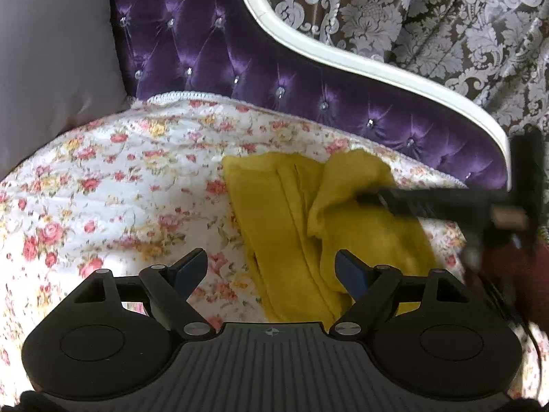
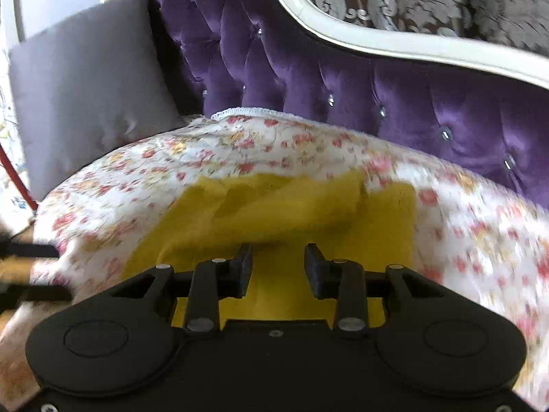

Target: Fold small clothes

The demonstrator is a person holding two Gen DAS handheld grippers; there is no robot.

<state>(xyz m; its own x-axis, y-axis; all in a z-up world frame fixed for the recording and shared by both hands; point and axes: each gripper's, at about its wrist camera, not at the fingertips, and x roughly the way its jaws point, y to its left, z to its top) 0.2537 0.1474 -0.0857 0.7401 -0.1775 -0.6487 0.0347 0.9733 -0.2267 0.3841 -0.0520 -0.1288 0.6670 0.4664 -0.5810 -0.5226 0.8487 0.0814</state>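
A small mustard-yellow garment (image 1: 295,213) lies on a floral quilt (image 1: 120,178), partly folded, with a flap raised at its right side. My left gripper (image 1: 272,267) is open and empty just above the garment's near left edge. In the left wrist view my right gripper (image 1: 374,199) reaches in from the right, blurred, its tips at the raised flap. In the right wrist view the right gripper (image 2: 278,261) has its jaws parted with nothing between them, over the yellow garment (image 2: 274,213), whose far layer is bunched up.
The quilt (image 2: 291,144) covers a purple tufted sofa (image 1: 212,58) with a white frame (image 1: 343,55). A grey cushion (image 1: 48,61) leans at the left end. Patterned curtains (image 1: 429,10) hang behind.
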